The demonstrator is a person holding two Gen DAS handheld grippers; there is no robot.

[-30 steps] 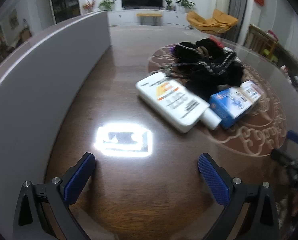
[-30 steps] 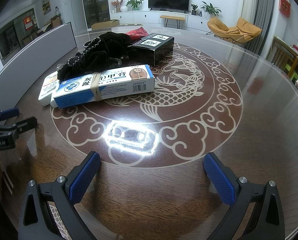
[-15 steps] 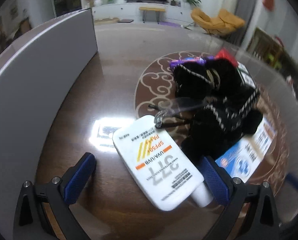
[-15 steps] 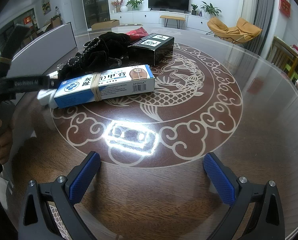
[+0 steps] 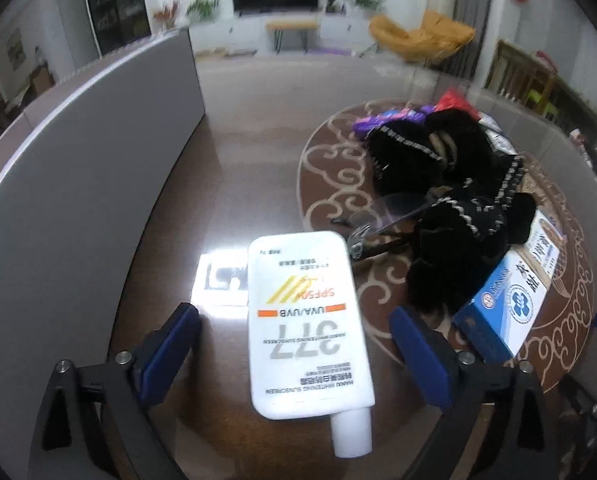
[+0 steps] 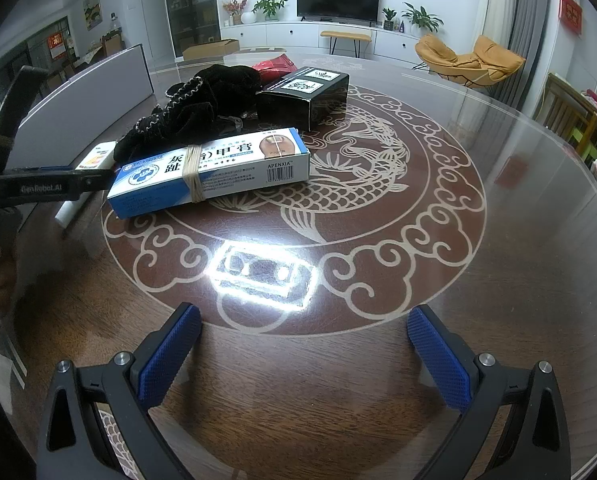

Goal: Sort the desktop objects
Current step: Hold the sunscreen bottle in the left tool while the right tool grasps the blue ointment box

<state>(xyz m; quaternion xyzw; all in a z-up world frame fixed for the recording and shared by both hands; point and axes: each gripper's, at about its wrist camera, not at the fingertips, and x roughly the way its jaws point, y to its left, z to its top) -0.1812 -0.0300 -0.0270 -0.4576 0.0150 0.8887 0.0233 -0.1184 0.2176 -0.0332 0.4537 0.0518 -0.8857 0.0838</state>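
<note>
Sunscreen tube point(image 5: 306, 320), glasses point(image 5: 386, 220) and black cloth point(image 5: 454, 216) just beyond

On the counter point(image 6: 498, 280) I count one white sunscreen tube point(image 5: 306, 320), one blue-and-white cream box point(image 6: 210, 176) bound by one rubber band point(image 6: 192, 176), one black box point(image 6: 302, 98), one heap of black fabric point(image 6: 194, 112), one pair of clear glasses point(image 5: 382, 220), one red packet point(image 6: 272, 66) and one purple packet point(image 5: 386, 120).
</note>
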